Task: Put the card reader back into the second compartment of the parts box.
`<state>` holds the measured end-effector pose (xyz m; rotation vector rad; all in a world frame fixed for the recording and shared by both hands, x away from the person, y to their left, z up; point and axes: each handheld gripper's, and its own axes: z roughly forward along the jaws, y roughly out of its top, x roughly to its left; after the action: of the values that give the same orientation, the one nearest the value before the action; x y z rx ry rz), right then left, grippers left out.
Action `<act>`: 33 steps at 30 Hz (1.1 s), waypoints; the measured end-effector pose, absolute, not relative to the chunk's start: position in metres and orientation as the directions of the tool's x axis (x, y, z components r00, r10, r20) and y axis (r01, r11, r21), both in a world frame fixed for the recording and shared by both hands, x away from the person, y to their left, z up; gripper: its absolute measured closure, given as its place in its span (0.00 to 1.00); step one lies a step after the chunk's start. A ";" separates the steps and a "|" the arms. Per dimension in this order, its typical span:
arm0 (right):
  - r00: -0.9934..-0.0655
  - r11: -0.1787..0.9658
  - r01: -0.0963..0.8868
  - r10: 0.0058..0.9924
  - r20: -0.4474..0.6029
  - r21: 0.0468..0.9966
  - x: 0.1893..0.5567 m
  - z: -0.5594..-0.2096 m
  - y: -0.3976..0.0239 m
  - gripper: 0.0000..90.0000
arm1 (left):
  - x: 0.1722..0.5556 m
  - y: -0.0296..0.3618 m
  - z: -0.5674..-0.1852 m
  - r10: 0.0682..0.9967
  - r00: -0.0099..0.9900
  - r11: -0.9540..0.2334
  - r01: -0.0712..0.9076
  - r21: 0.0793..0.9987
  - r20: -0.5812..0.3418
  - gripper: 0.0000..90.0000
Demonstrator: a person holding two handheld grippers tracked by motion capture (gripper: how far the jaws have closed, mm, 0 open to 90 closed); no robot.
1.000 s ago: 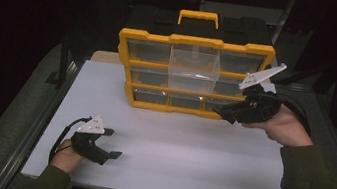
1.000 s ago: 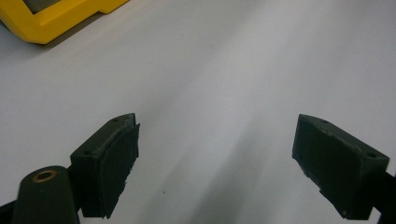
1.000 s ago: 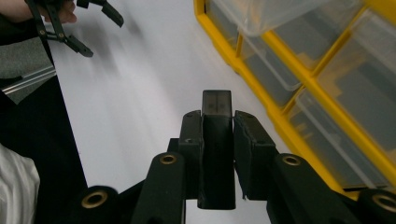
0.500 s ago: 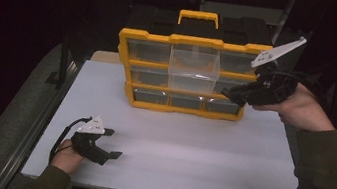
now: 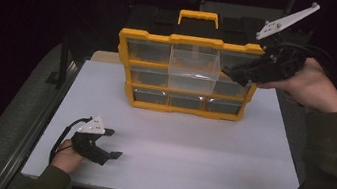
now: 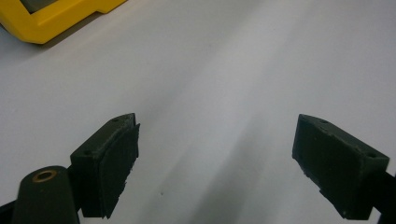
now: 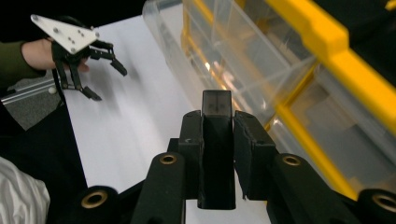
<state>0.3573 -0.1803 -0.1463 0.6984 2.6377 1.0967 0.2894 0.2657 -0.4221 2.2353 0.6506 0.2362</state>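
Right tool (image 7: 217,135) clenched on a dark block (image 7: 216,140), beside yellow organizer (image 5: 192,41), left tool (image 6: 217,158) released above white table (image 6: 233,70).

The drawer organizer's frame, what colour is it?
Bright yellow; the organizer frame holds clear plastic drawers. It shows best in the high view.

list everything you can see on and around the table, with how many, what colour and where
organiser case: one, yellow frame with a yellow handle on top, standing upright at the far middle of the table
clear drawers: several in the case; the top middle one is pulled out toward the person
small dark block: one, black, clamped between the right tool's jaws
table: one, white top, grey borders at its sides
left tool: one, black, jaws wide open with nothing between them, low over the near left of the table
right tool: one, black, shut on the small dark block, raised beside the case's upper right drawers
hands: two, one on each tool, dark green sleeves
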 end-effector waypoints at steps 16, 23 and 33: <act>-0.885 0.625 0.330 0.465 0.002 0.707 0.385 -0.137 -0.137 0.80 | 0.289 0.267 -0.421 0.520 0.853 -0.565 0.375 0.735 -0.036 0.16; -0.886 0.623 0.333 0.463 0.009 0.707 0.398 -0.144 -0.118 0.80 | 0.289 0.267 -0.421 0.518 0.854 -0.566 0.374 0.735 -0.036 0.16; -0.875 0.617 0.355 0.484 0.017 0.703 0.408 -0.156 -0.106 0.63 | 0.289 0.268 -0.421 0.521 0.853 -0.559 0.376 0.739 -0.040 0.16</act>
<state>0.4080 -0.1061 -0.1560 0.6973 2.6650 1.1009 0.2887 0.2677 -0.4210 2.2282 0.6477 0.2328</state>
